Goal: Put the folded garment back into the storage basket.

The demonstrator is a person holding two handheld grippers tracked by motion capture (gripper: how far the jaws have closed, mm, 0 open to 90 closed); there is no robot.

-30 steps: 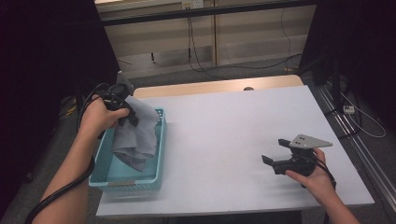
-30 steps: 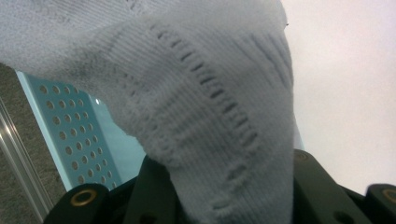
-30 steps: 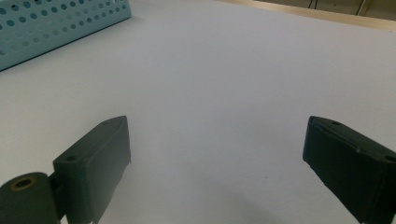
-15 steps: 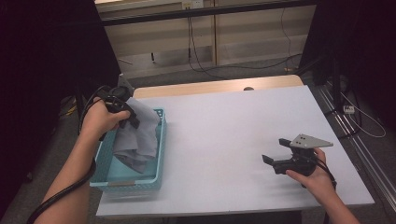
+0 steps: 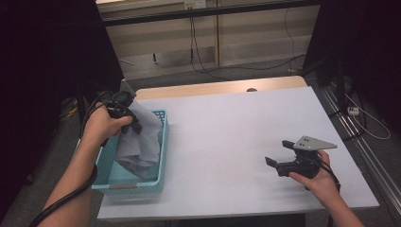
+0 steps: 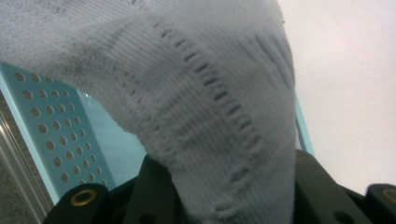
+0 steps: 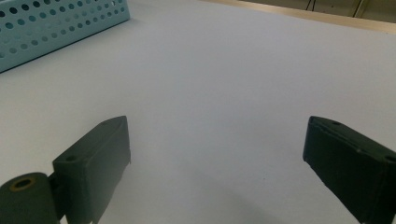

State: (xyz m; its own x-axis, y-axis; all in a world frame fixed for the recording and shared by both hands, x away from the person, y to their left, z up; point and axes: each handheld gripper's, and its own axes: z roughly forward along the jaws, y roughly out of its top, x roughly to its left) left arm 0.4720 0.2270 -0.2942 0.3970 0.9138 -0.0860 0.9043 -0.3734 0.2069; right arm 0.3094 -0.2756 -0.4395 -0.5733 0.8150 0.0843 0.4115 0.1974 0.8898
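One hand-held gripper, the left (image 5: 134, 124), grips a grey knitted garment (image 5: 142, 139), lifting it from the blue basket (image 5: 132, 183). The right hand-held gripper (image 5: 276, 158) waits wide open over the desk (image 5: 227, 137); next, I judge, the cloth must clear the rim.

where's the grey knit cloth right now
In the high view, the grey knit cloth hangs from the left hand-held gripper over the blue basket, at the table's left edge.

Grey knitted garment (image 5: 142, 137) over a basket

Bunched and hanging, its lower folds rest inside the turquoise perforated basket (image 5: 161, 156).
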